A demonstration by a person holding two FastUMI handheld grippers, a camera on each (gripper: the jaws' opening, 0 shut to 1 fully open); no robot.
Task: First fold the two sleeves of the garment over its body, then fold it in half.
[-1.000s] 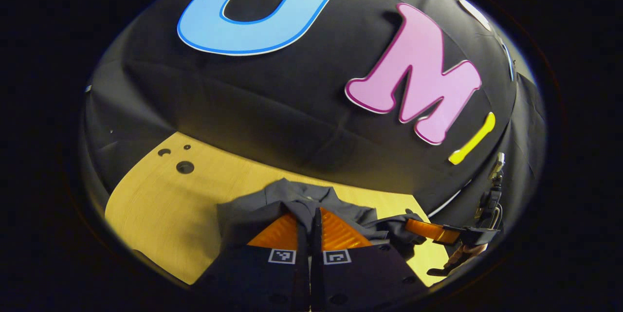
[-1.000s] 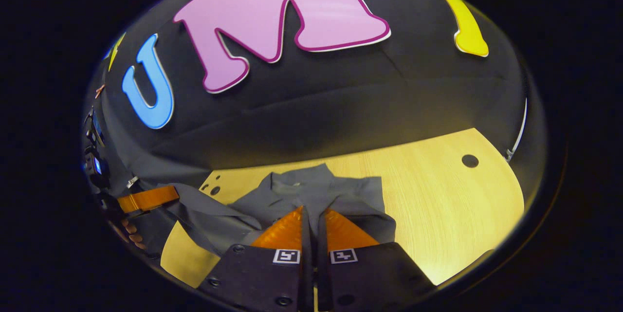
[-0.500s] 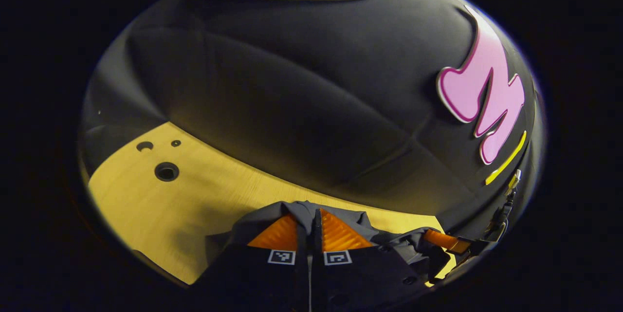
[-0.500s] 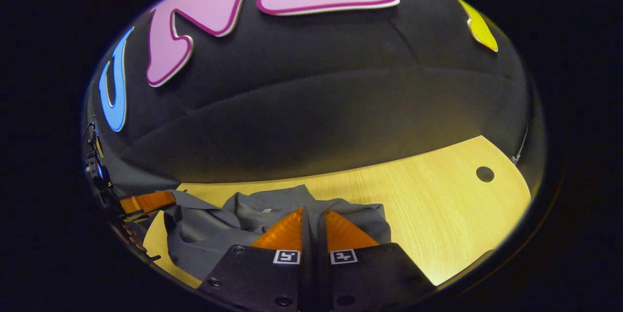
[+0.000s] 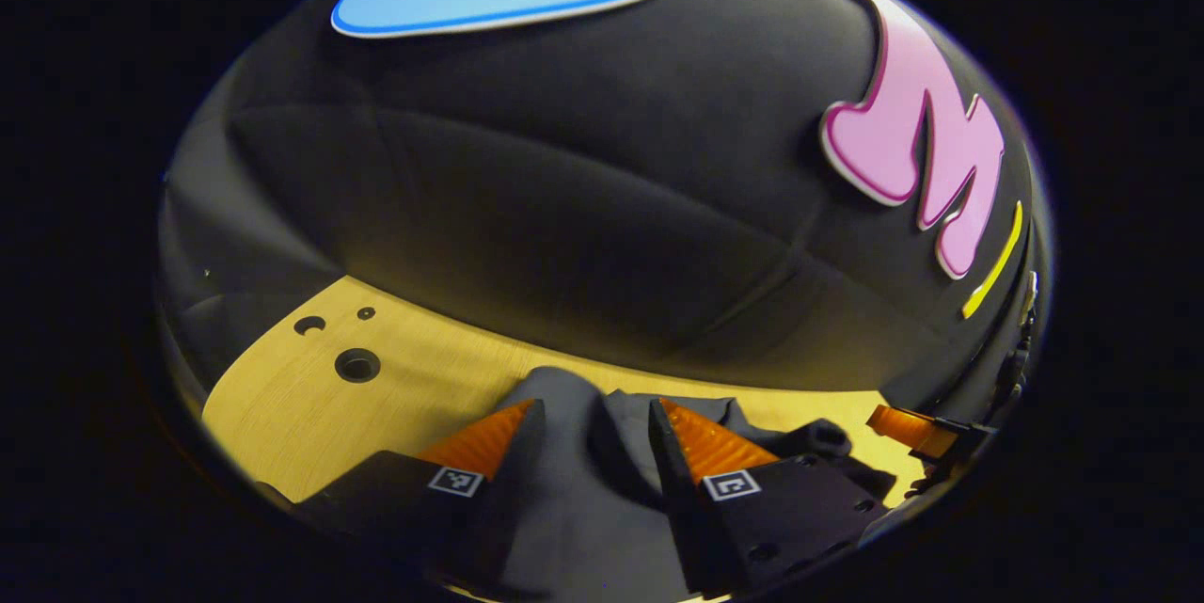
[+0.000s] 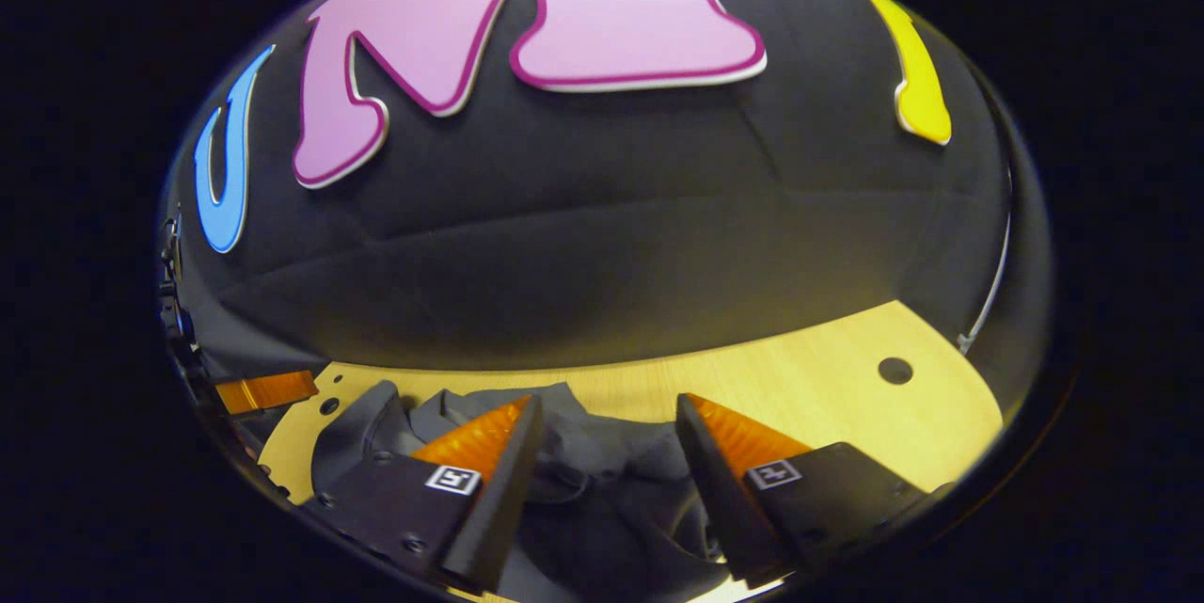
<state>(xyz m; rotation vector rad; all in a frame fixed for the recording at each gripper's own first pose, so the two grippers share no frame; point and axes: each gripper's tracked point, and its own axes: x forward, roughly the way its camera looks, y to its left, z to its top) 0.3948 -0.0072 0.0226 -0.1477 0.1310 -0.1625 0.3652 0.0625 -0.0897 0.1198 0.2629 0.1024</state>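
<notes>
Over the grey garment point(image 5: 574, 490), left tongs point(image 5: 591, 417) and right tongs point(image 6: 607, 410) both gape wide, gripping nothing.

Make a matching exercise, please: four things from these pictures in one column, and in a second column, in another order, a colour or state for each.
Things:
1. left gripper
2. garment
3. table
4. pads

Colours or states:
a. orange, ribbed
b. dark grey, bunched up
c. open, cloth between the fingers
d. pale wood with round holes

Pairs: 1-c, 2-b, 3-d, 4-a
</notes>
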